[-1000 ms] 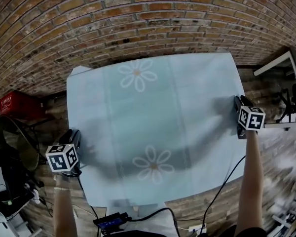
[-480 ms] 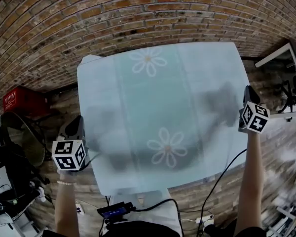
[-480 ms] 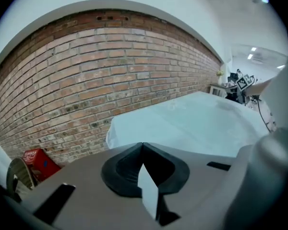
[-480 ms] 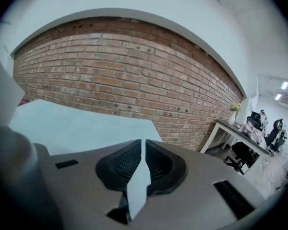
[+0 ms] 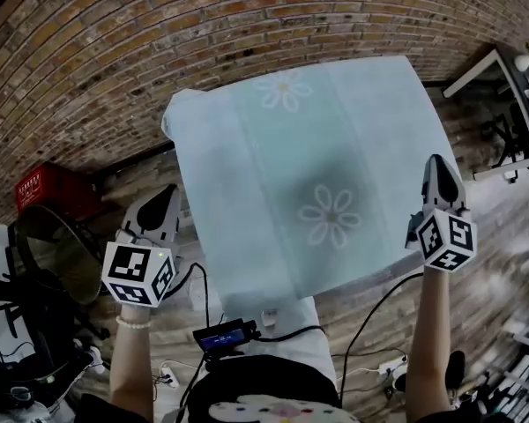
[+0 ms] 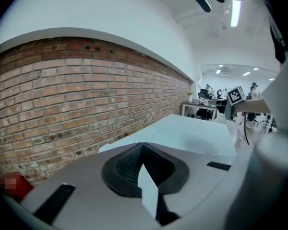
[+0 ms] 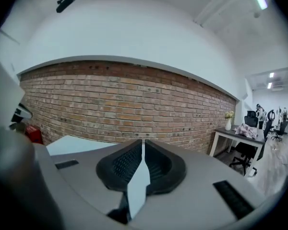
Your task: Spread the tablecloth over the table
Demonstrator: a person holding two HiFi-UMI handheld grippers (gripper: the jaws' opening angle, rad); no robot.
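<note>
The light blue tablecloth (image 5: pixel 282 174) with white daisies lies across the table below me. At its left edge, my left gripper (image 5: pixel 166 194) is shut on a thin fold of the tablecloth (image 6: pixel 149 190), which shows between its pads. Over at the right edge, my right gripper (image 5: pixel 437 162) is shut on another strip of the tablecloth (image 7: pixel 138 186). Its jaws have just been closing with that edge between them. Both grippers are held up above table height. The left gripper view shows the spread tablecloth (image 6: pixel 192 133) running towards the far side.
A brick wall (image 5: pixel 159 42) runs behind the table. A red crate (image 5: pixel 42 188) and a dark round object (image 5: pixel 53 254) sit at the left. A white desk (image 5: pixel 498 64) stands at the right. Cables and a small device (image 5: pixel 225 336) lie on the floor near my feet.
Both grippers have risen from the cloth's side edges towards my head and now look larger. Their jaws have shut on the cloth. The shadows on the cloth have shrunk.
</note>
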